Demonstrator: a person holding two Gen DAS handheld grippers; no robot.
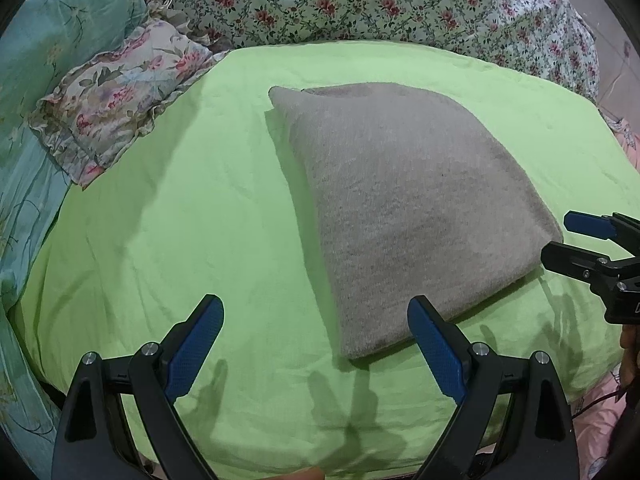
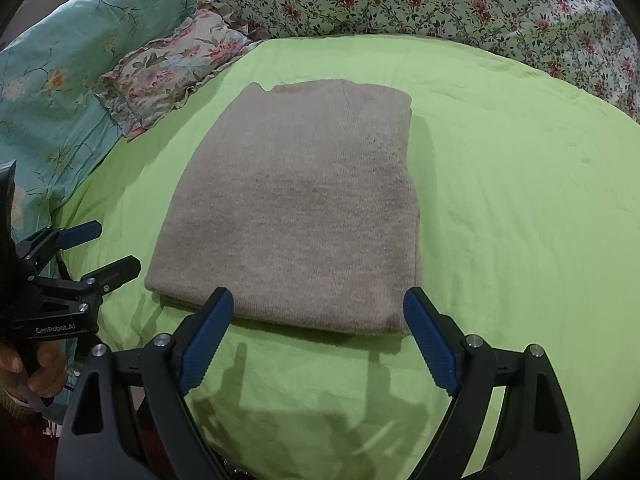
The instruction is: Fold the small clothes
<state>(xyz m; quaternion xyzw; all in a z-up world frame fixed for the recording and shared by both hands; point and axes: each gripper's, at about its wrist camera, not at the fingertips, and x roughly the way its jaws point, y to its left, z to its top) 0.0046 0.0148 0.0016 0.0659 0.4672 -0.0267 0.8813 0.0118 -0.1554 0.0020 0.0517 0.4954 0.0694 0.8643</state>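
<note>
A grey knit garment (image 1: 400, 200) lies folded into a neat rectangle on the green sheet (image 1: 180, 220); it also shows in the right wrist view (image 2: 296, 208). My left gripper (image 1: 316, 312) is open and empty, hovering just short of the garment's near left corner. My right gripper (image 2: 318, 308) is open and empty, just above the garment's near edge. The right gripper also shows at the right edge of the left wrist view (image 1: 560, 240), and the left gripper shows at the left of the right wrist view (image 2: 108, 248); both are apart from the cloth.
A floral frilled pillow (image 1: 120, 100) and a teal floral cover (image 1: 48, 40) lie at the back left. A floral quilt (image 1: 380, 4) is bunched along the back. The green sheet (image 2: 520, 220) is bare to the right of the garment.
</note>
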